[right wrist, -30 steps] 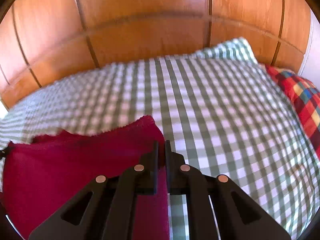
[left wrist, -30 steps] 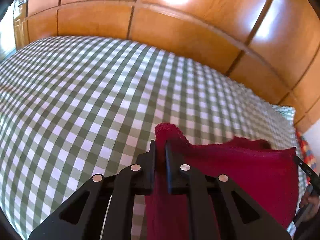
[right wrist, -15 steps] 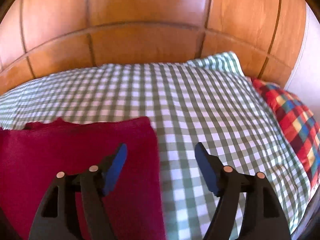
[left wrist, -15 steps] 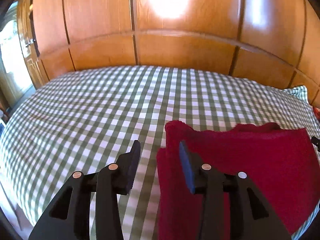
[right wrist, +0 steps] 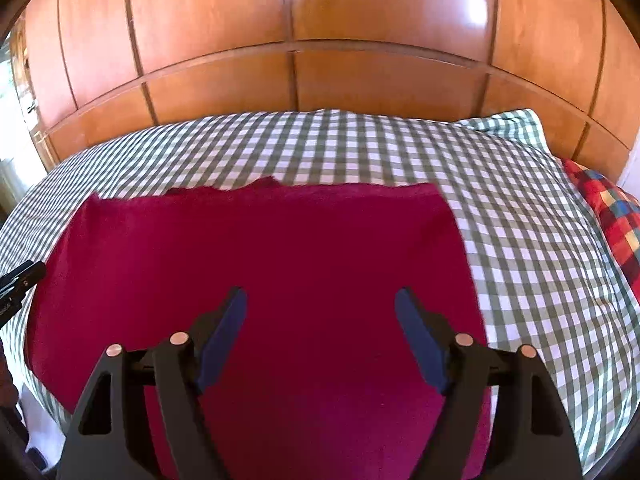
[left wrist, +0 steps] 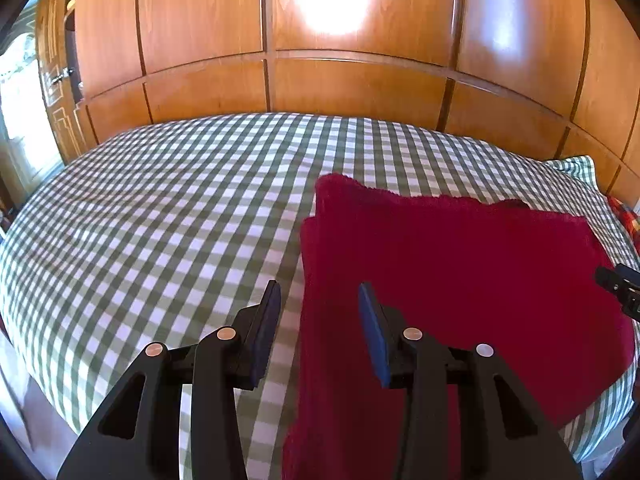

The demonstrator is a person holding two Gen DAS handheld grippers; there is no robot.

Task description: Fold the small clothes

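- Our left tongs point(left wrist: 319, 304) stand parted with nothing gripped; their jaws have just been opening, and the left edge of the red cloth point(left wrist: 460, 272) lies below the gap, unheld.
- Our right tongs point(right wrist: 320, 312) gape wide over the cloth's middle, gripping nothing, having eased in slightly after opening.
- The cloth point(right wrist: 260, 256) lies flat on the checked bed point(left wrist: 160, 208), stretching ahead of both tongs.
- Right of the right tongs sits a red plaid pillow point(right wrist: 608, 212).
- Farthest ahead we see wooden panelling point(right wrist: 320, 20).

Both wrist cams angle down, close, sharing red cloth point(left wrist: 460, 280) on bed point(right wrist: 520, 216).
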